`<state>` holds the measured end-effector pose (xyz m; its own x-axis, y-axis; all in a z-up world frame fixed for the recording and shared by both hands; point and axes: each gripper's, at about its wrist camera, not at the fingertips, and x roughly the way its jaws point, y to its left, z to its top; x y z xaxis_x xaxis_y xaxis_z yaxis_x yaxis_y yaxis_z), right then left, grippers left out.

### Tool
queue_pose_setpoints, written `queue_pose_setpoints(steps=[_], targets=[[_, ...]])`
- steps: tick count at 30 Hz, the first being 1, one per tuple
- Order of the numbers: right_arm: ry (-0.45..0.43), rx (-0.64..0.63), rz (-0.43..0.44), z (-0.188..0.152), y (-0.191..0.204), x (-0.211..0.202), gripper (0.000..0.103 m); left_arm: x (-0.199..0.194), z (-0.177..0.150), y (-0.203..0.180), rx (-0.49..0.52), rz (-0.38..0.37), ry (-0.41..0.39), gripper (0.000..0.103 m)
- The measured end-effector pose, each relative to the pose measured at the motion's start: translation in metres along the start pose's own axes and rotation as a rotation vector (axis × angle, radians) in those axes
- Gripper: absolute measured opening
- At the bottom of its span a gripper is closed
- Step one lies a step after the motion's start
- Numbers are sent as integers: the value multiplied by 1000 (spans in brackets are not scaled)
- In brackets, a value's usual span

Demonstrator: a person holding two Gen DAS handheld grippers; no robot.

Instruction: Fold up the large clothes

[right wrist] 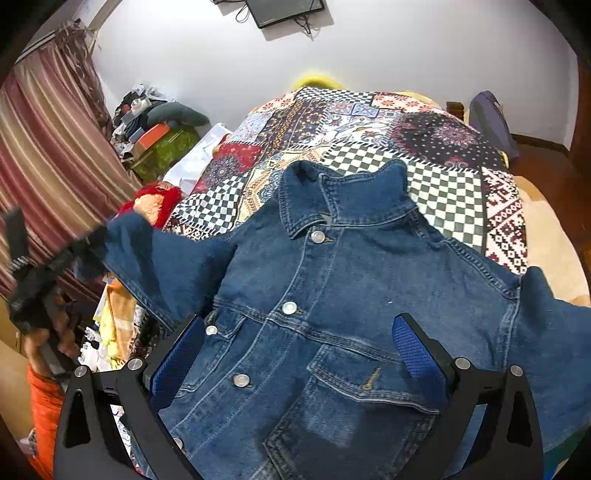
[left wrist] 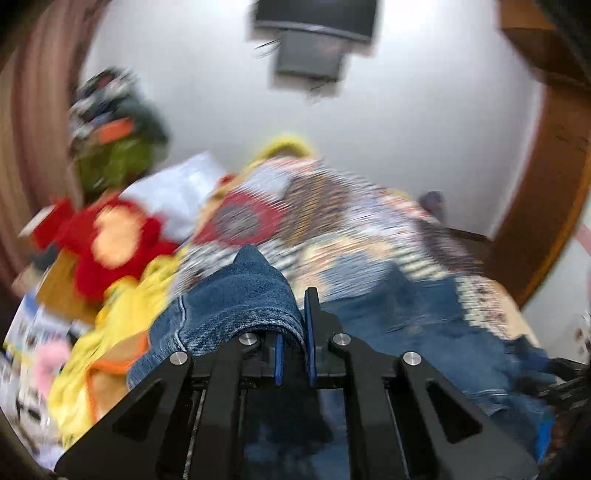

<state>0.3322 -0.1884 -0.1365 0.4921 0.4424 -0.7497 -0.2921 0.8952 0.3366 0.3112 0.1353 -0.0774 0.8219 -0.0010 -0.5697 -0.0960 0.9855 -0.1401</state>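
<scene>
A blue denim jacket [right wrist: 332, 295] lies front side up, buttoned, on a patchwork bedspread [right wrist: 369, 125]. My left gripper [left wrist: 293, 332] is shut on the end of the jacket's sleeve [left wrist: 240, 291] and holds it lifted off the bed; in the right wrist view it shows blurred at the far left [right wrist: 40, 284], with the sleeve [right wrist: 159, 258] stretched out toward it. My right gripper [right wrist: 299, 350] is open and empty, its blue pads spread wide just above the jacket's chest and pocket.
A red and yellow plush toy [left wrist: 110, 240] and yellow cloth [left wrist: 122, 321] lie at the bed's left side. A cluttered stand [right wrist: 159, 136] and striped curtain [right wrist: 48, 140] are at left. A white wall holds a dark screen [right wrist: 288, 11]. A wooden door frame [left wrist: 546, 192] is at right.
</scene>
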Motion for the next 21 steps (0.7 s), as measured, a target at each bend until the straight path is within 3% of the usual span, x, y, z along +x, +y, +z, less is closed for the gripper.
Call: queue_pose_setpoints(steps=[6,10,14,17,21], targets=[[-34,1,-36,-4,-19,-16,101,15,8,-95,132,-213,48,9],[-45,19,-79,-9,-42,-26,101,45,-11,-148,215,-302,168,9],[-35,53,-118,-16,-67,-32,101,79,-47,-181,229,-404,353,9],[-21,81,-141,-20,-85,-33,101,82,-73,-198,268,-444,434,9],[-8,107,-139,-25,-97,-34,101,70,-98,-222,392,-454,477,14]])
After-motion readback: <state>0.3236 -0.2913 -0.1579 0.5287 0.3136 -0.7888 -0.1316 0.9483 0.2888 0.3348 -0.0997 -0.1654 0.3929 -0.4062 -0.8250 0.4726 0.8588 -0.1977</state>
